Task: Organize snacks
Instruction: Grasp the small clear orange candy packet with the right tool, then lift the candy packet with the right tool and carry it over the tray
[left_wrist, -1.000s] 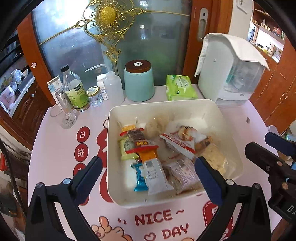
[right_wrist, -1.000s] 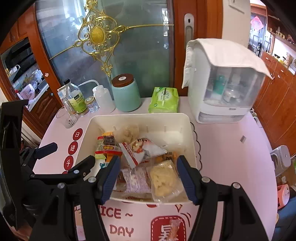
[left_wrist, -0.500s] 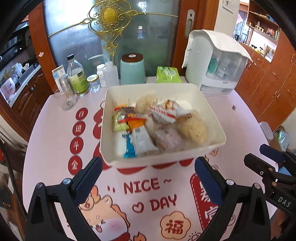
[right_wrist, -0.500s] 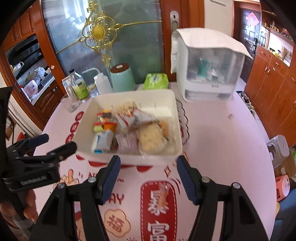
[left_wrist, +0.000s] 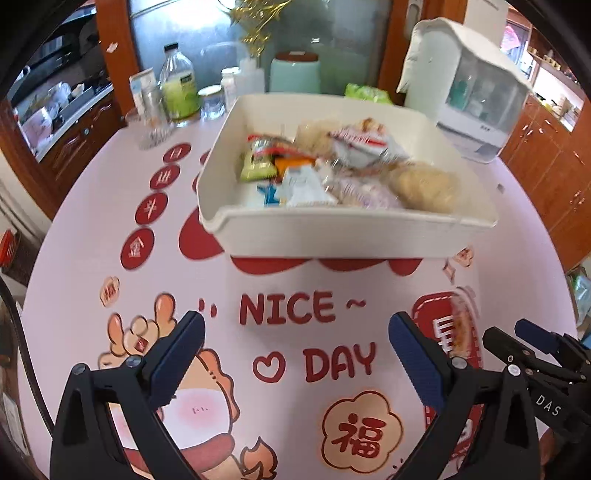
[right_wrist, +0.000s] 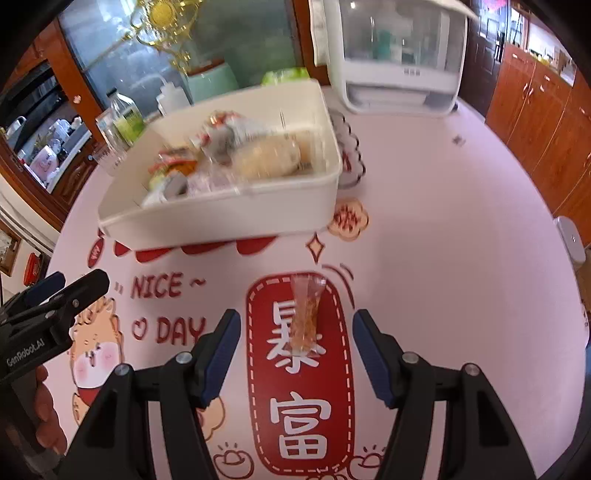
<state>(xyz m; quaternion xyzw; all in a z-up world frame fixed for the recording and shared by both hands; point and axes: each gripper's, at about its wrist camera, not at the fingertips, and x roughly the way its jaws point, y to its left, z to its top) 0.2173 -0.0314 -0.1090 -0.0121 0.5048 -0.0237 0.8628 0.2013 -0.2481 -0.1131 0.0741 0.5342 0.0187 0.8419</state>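
One small clear snack packet (right_wrist: 306, 314) lies alone on the surface (right_wrist: 443, 258), on the red printed panel of the pink cloth, well short of the white bin (right_wrist: 229, 218) that holds the other snacks. It lies straight ahead of the right gripper (right_wrist: 295, 350), its near end between the two blue pads (right_wrist: 221, 350), its long axis running away from the gripper toward the bin, so the jaws would close across its narrow width. The right gripper stands wide open and holds nothing. The left gripper (left_wrist: 295, 365) is also wide open and empty, over the "NICE DAY" lettering nearer the surface's left edge; the packet lies off to its right, so the right gripper looks much the nearer.

The bin sits toward the far middle of the surface, full of mixed wrapped snacks (left_wrist: 332, 173). Behind it, along the far edge, stand bottles (left_wrist: 177, 88), a mint canister (left_wrist: 295, 74), a green tissue pack (left_wrist: 365, 94) and a white cabinet-like appliance (right_wrist: 399, 55). Wooden cabinets (right_wrist: 535, 110) line the room's right side.
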